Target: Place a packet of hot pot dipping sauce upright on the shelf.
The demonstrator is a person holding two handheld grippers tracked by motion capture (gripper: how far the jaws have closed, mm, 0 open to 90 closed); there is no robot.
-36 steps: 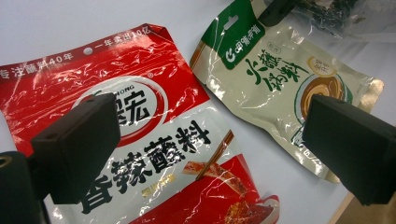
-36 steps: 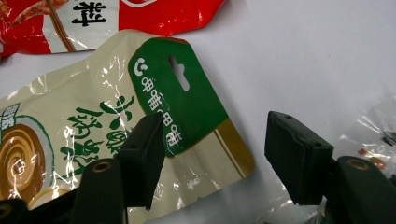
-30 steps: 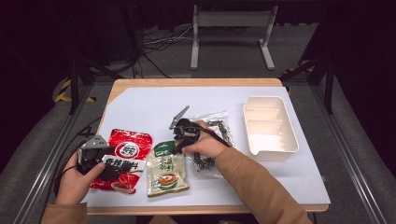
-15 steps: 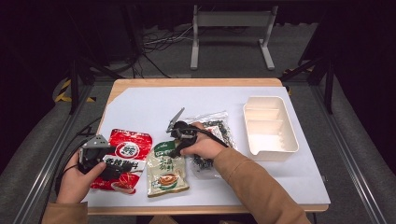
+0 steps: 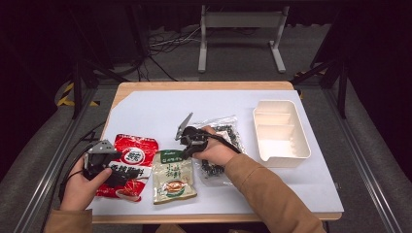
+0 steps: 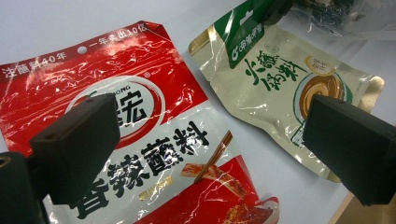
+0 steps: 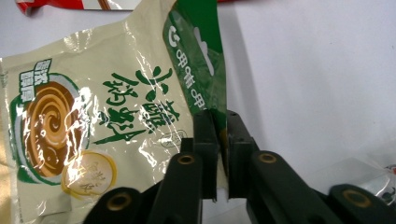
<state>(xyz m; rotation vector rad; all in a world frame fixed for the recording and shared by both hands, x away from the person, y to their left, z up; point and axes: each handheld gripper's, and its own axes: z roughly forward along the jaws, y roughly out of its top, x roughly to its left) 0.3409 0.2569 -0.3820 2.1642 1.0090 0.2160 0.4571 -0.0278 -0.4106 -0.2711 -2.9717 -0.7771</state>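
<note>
A: What step is in hand, and where is the green pouch point(image 5: 174, 175)?

B: A grasp is being made. The green pouch lies flat on the white mat point(image 5: 145, 111), just right of the red pouch point(image 5: 127, 165) and just left of the clear bag point(image 5: 221, 150) of dark bits. Its green top edge is pinched by the right gripper point(image 7: 222, 122). In the right gripper view the two black jaws are seen drawn together, with the edge of the pouch caught between them. The jaws have just been closing, and the pouch edge is between them.

A: And the left gripper?

B: The left gripper point(image 5: 101, 160) is held over the lower left part of the red pouch. In the left gripper view its jaws are seen wide apart, and nothing is between them.

A: What else is placed around the green pouch?

B: A white tray point(image 5: 281, 132) with compartments is set well to its right, beyond the clear bag.

A: What does the next move call for?

B: As a judgement: a lift is called for, then probably a carry right to the tray. Only a thin edge is gripped, so the pouch could slip or swing. A slow, steady rise is advised, and the red pouch and clear bag should be cleared.
</note>
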